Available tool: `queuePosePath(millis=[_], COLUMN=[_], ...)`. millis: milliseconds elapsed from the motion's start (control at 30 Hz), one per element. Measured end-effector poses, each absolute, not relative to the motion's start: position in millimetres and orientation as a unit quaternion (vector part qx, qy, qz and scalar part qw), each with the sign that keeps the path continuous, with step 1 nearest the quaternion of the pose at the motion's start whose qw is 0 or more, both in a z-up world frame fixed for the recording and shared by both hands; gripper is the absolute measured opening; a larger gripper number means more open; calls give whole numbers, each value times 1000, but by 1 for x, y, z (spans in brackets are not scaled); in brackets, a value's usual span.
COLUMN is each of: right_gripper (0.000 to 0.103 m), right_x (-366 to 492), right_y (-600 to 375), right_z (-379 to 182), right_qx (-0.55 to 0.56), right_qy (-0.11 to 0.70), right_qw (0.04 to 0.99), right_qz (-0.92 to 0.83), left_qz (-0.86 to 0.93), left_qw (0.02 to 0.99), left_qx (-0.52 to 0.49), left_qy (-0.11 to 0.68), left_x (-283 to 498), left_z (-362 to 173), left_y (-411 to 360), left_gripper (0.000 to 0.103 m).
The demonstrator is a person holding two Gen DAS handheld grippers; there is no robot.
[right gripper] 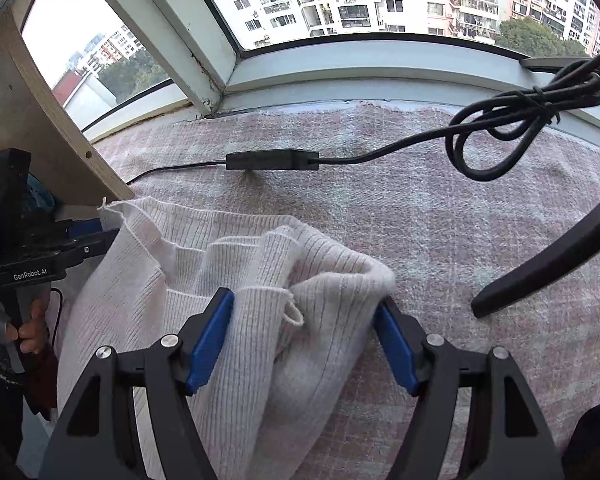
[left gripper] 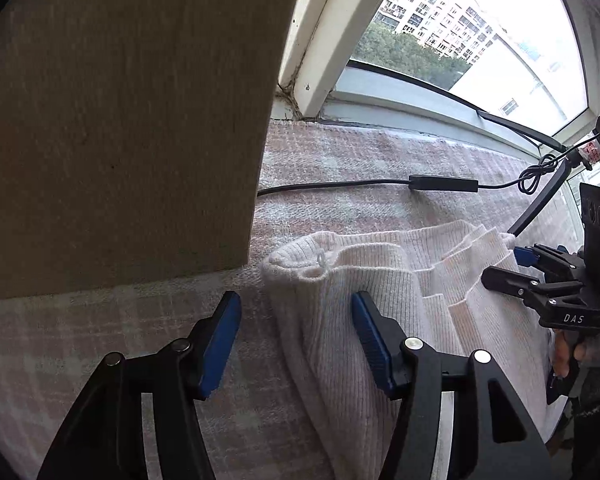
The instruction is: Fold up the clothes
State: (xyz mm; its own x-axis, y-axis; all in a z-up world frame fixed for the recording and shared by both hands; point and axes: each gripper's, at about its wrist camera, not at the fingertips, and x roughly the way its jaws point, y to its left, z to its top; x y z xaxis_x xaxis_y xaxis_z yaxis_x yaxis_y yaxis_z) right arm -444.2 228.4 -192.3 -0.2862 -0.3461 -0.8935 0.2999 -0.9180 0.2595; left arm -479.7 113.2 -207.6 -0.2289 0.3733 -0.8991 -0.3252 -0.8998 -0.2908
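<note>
A white ribbed knit garment [left gripper: 364, 276] lies bunched on a pink checked cloth [left gripper: 340, 160]; it also shows in the right wrist view [right gripper: 228, 280]. My left gripper [left gripper: 296, 304] is open, its jaws wide apart around the garment's left folded edge, one blue pad on the cloth side and one over the knit. My right gripper [right gripper: 306, 312] is open, its jaws straddling a raised fold of the garment with a small loop. The right gripper also shows in the left wrist view [left gripper: 512, 264] at the garment's far right corner. The left gripper shows in the right wrist view [right gripper: 88, 236] at the garment's left corner.
A black cable with an inline box [right gripper: 272, 159] runs across the cloth near the window sill [right gripper: 340, 80], with a coiled bundle [right gripper: 532, 116] at right. A wooden board [left gripper: 120, 120] stands at left. A black tripod leg [right gripper: 548, 264] rests on the cloth.
</note>
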Motion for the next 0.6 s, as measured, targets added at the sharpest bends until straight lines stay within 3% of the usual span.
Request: queuePosePath(millis=[67, 100, 167, 200, 233, 300, 433, 600], right_gripper=[53, 40, 38, 36, 34, 30, 26, 22], right_x=[-443, -443, -442, -442, -441, -439, -426, -390], right_y=[225, 224, 224, 225, 227, 230, 236, 245], right_z=[-192, -192, -192, -191, -190, -187, -168, -114], right_qx=[558, 557, 554, 553, 551, 546, 529, 482], right_qy=[-20, -26, -32, -35, -40, -52, -68, -67], right_qw=[212, 223, 232, 234, 237, 241, 248, 266], right_qz=[-802, -800, -799, -799, -799, -800, -809, -832], left_qz=[783, 783, 783, 780, 776, 774, 781, 795], left_qw=[226, 229, 234, 240, 247, 260, 270, 286], left_qx=[-579, -578, -576, -578, -579, -575, -561, -531], left_qy=[-17, -14, -15, -27, -40, -54, -50, -61], left_x=[-480, -481, -481, -481, -481, -480, -468, -442], left_z=[-207, -207, -206, -206, -207, -206, -194, -141], left_y=[114, 115, 112, 110, 109, 109, 107, 85], left_gripper=[56, 55, 47, 29, 20, 13, 10, 10])
